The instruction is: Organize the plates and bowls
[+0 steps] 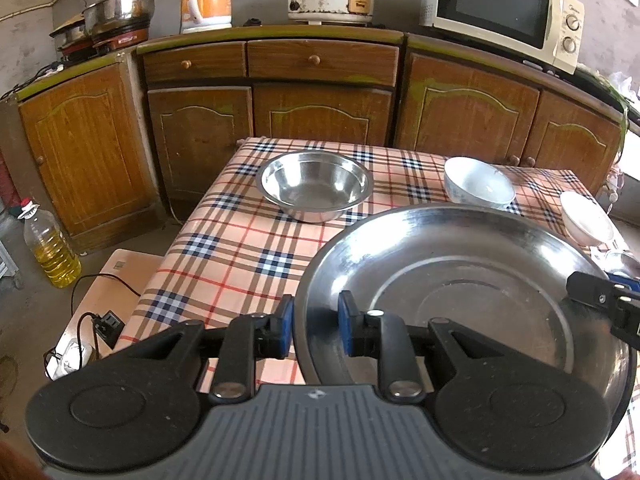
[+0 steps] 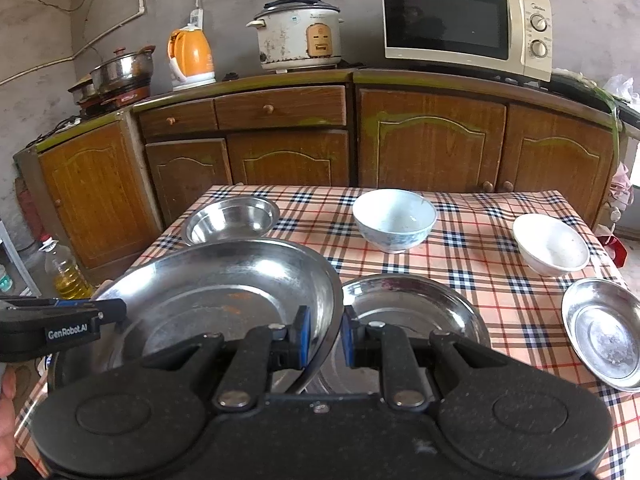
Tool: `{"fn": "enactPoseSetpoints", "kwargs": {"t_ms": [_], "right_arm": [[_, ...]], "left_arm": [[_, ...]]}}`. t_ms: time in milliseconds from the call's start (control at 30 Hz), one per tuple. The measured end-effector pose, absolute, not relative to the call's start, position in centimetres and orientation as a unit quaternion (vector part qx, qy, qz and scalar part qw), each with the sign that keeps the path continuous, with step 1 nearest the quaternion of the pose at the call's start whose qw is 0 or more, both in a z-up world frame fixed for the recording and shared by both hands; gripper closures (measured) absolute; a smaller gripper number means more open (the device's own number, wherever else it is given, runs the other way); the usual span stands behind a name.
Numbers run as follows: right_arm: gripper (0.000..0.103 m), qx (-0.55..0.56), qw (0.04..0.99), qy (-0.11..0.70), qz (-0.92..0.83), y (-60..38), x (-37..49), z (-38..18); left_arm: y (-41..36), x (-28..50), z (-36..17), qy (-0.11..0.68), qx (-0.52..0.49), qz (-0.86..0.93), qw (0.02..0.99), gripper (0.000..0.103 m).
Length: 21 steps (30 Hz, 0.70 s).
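You held the large steel plate [image 1: 460,280] with both tools at once: your left gripper [image 1: 316,328] was clenched on its left rim, one blue pad inside the plate and one outside, and your right gripper [image 2: 324,334] was clenched in the same way on the opposite rim. In the left wrist view the tip of the right tool reached the plate from the right edge, and in the right wrist view the left tool, with white lettering on its side, came in from the left. The plate was lifted above the checked tablecloth [image 2: 480,248] and it was tilted a little (its near part hid the cloth under it). Just beside it on the right, a smaller steel plate [image 2: 416,304] lay flat on the cloth, partly behind the right gripper. A steel basin [image 1: 315,184] stood at the far left part of the table, beyond the lifted plate. A white bowl with a pale blue pattern [image 2: 394,220] stood near the far edge in the middle, and a plain white bowl [image 2: 551,245] stood to the right of it, well apart. A small steel dish [image 2: 604,332] lay near the right edge of the table. Behind the table the wooden cabinets [image 2: 432,140] carried a microwave [image 2: 466,24], a rice cooker [image 2: 300,38] and an orange kettle [image 2: 191,58].
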State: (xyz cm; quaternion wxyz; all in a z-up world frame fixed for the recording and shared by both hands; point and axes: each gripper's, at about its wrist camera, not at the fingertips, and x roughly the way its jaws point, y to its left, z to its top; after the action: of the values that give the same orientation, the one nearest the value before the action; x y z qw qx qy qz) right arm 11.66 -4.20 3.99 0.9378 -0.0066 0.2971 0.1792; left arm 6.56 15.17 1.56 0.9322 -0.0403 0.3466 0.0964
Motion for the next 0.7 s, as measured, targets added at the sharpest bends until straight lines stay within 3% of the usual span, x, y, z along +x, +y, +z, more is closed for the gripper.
{"fn": "enactPoseSetpoints", "kwargs": {"t_ms": [700], "right_arm": [[0.081, 0.007, 0.943, 0.295, 0.152, -7.5, 11.5, 4.0]], "left_arm": [[12.4, 7.4, 1.4, 0.347, -0.033, 0.074, 0.934, 0.08]]}}
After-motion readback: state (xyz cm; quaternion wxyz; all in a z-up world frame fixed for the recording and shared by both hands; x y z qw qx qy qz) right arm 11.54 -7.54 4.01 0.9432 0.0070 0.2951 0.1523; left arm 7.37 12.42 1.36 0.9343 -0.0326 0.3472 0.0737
